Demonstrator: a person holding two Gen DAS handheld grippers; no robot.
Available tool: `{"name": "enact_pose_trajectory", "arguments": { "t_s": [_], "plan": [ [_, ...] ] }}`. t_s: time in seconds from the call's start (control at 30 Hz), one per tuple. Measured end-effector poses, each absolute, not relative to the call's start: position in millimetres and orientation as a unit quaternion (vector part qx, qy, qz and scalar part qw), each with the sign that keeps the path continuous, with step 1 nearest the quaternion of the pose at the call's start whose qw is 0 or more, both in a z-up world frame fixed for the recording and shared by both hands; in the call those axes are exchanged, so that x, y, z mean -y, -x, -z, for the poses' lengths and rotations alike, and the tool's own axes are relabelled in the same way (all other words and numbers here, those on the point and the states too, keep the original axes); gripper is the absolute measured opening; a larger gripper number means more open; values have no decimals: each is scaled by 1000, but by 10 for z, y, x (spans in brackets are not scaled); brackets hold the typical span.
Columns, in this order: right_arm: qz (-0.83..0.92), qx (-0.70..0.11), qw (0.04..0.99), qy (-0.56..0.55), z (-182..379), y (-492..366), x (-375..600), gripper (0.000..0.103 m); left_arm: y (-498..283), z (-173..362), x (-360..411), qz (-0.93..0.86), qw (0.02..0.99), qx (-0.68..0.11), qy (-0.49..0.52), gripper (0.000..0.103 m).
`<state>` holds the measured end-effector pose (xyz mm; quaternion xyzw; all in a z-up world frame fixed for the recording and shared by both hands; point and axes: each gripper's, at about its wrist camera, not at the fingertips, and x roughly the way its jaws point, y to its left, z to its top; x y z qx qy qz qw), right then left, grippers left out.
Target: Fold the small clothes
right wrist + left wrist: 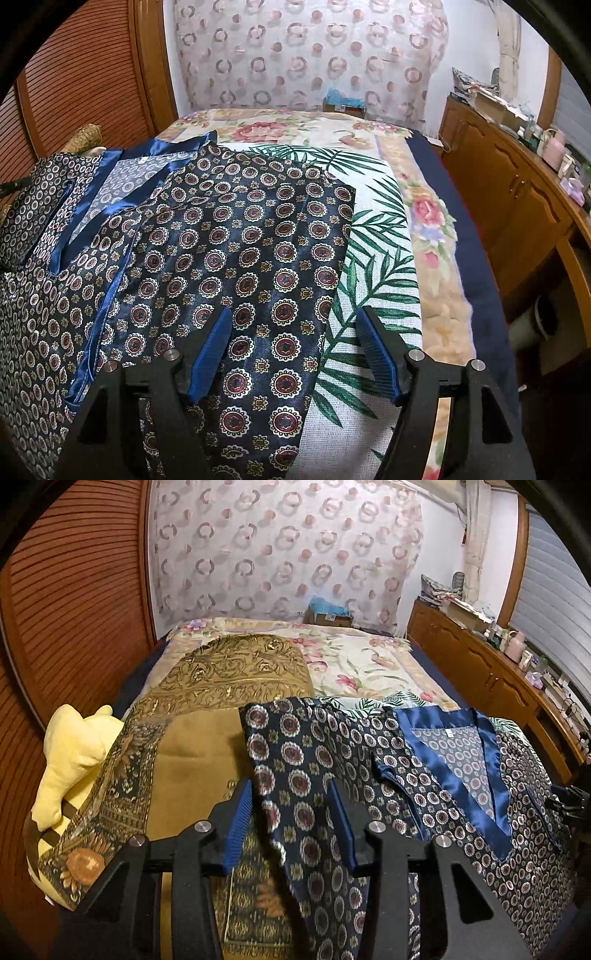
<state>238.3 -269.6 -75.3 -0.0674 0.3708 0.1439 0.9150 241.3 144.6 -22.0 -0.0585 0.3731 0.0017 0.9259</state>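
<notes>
A navy satin shirt (236,258) with a medallion print and blue trim lies spread on the bed (436,258), collar toward the far side. In the right wrist view its right sleeve is folded in over the body, the sleeve edge running down beside a palm-leaf cloth (369,280). The right gripper (295,350) hovers over that edge with its jaws wide apart: the left pad sits above the sleeve, the right pad above the palm-leaf cloth, and nothing is pinched. In the left wrist view the left gripper (291,823) has its jaws partly open with the shirt's left sleeve (295,775) running between the pads; whether they press on the cloth I cannot tell. To the left lies a gold-brown patterned cloth (207,746), with a yellow stuffed toy (74,760) at its left edge. A wooden sideboard (491,672) stands along the right.
</notes>
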Motion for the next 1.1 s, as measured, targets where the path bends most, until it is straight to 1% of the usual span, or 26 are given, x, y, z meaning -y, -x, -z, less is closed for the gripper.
{"name": "enact_pose_trajectory", "arguments": {
  "t_s": [0.13,0.17,0.2,0.23,0.27,0.33,0.5,0.63,0.7,0.77,0.8,0.83,0.87,0.93,1.1],
  "plan": [
    [-144,-371,915,67,754,-2383,2695,72,-2494,220,-1440,-3,924,-377,59,43],
    [-144,-371,915,67,755,-2383,2696,72,-2509,225,-1446,-4,924,-378,58,39],
    [-144,-371,915,67,754,-2383,2695,72,-2531,235,-1455,-7,923,-380,58,35],
    [-144,-371,915,67,754,-2383,2695,72,-2542,247,-1457,-8,922,-383,57,23],
    [-144,-371,915,67,755,-2384,2695,72,-2554,260,-1460,-8,921,-386,56,14],
    [-144,-371,915,68,755,-2382,2695,72,-2549,270,-1458,-6,920,-388,53,3],
    [-165,-375,909,76,736,-2428,2686,72,-2370,191,-1329,9,930,-367,32,2],
    [-167,-390,904,60,688,-2625,2687,72,-2198,103,-1162,29,936,-351,13,2],
    [-166,-394,901,66,666,-2721,2636,65,-2122,55,-1100,38,939,-343,11,2],
    [-164,-394,901,72,647,-2789,2580,52,-2041,4,-1042,48,941,-334,11,2],
    [-166,-393,901,74,639,-2804,2553,46,-1997,-21,-1011,52,943,-330,10,2],
    [-170,-390,902,75,634,-2805,2527,29,-1946,-49,-977,57,944,-326,8,2],
    [-177,-388,901,72,628,-2796,2513,8,-1898,-73,-947,60,945,-322,6,2],
    [-183,-374,906,75,602,-2713,2475,4,-1782,-135,-907,63,949,-310,2,2],
    [-191,-306,929,76,314,-2311,2495,3,-1412,-318,-904,70,958,-277,1,2]
  ]
}}
